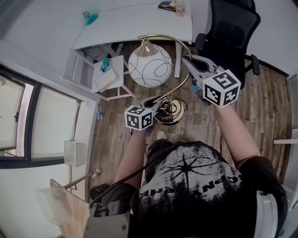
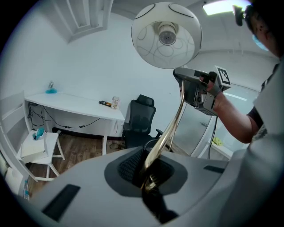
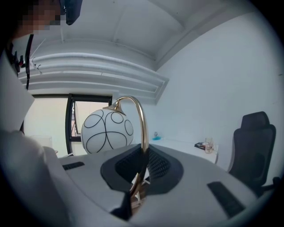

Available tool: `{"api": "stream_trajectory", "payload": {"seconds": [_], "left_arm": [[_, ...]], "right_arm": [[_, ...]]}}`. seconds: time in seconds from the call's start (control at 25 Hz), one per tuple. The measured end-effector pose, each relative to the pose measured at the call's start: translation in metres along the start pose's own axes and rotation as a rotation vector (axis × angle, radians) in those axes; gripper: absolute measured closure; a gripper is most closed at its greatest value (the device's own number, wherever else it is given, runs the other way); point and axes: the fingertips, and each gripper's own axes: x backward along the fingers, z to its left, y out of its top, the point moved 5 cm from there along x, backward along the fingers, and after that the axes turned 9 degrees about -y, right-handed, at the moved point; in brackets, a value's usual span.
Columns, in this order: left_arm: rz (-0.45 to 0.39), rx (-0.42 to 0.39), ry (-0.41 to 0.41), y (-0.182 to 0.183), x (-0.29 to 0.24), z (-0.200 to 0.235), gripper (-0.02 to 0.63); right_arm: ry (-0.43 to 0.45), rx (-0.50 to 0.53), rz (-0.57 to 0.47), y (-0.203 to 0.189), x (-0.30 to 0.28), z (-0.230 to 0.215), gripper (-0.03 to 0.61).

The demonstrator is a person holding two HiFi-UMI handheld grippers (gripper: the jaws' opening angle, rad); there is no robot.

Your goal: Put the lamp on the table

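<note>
The lamp has a white globe shade (image 1: 150,65) with thin black lines and a curved brass stem (image 1: 184,86). I hold it in the air over the wooden floor. My left gripper (image 1: 158,100) is shut on the lower stem (image 2: 171,128), close to the lamp's base and coiled cord (image 1: 170,109). My right gripper (image 1: 187,60) is shut on the upper arc of the stem (image 3: 143,128), beside the shade (image 3: 107,130). The white table (image 1: 139,21) stands beyond the lamp. In the left gripper view the shade (image 2: 166,35) hangs overhead, above the right gripper (image 2: 195,91).
A black office chair (image 1: 233,28) stands at the table's right end. A small white chair (image 1: 109,76) with teal items sits left of the lamp. Dark-framed windows (image 1: 28,121) line the left wall. A glass and small things (image 1: 174,5) rest on the table's far end.
</note>
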Motion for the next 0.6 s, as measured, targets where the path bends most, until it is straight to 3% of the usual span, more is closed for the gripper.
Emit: {"api": "stream_trajectory", "payload": {"seconds": [0.28,0.6], "left_arm": [[0.006,0.017,0.006,0.004,-0.02,0.008,0.586],[0.022,0.008,-0.012,0.023,-0.033,0.047,0.586]], "right_arm": [[0.011,-0.012,0.006,-0.006,-0.011,-0.022,0.558],[-0.011,-0.021,0.005,-0.007,-0.049,-0.036,0.558]]}}
